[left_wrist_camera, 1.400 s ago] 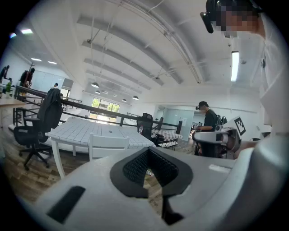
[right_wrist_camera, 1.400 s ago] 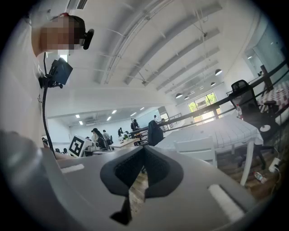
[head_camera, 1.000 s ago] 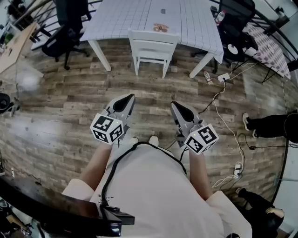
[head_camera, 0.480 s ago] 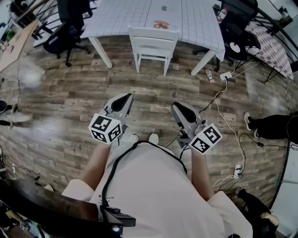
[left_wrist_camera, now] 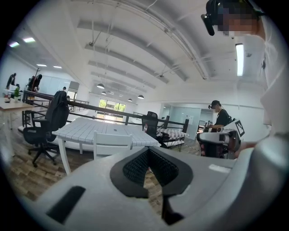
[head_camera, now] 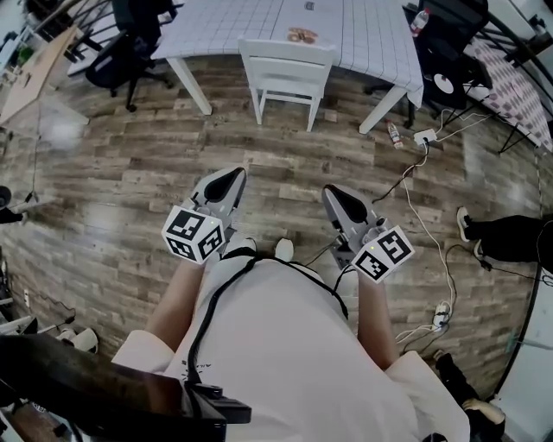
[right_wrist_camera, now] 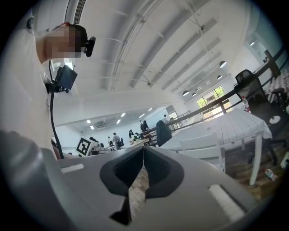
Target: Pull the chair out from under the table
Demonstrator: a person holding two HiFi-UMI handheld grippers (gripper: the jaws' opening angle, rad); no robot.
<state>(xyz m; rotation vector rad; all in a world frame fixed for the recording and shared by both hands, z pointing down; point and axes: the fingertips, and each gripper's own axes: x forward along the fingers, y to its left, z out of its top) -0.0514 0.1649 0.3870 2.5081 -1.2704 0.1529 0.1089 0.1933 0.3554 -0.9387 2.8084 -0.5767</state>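
Wood-plank floor (head_camera: 130, 190) fills most of the head view. White gridded table (head_camera: 233, 26) at the top edge. White chair (head_camera: 287, 73) stands at the near side of this surface, its back toward the person and its seat partly under the tabletop. Black office chair (head_camera: 121, 56) to the left of the table. Left gripper (head_camera: 230, 179) and right gripper (head_camera: 334, 193) are held side by side over the floor, both pointing at the white chair and well apart from it. Jaws of each are closed together, with nothing between them. White cable (head_camera: 423, 233) trails over the floor at right.
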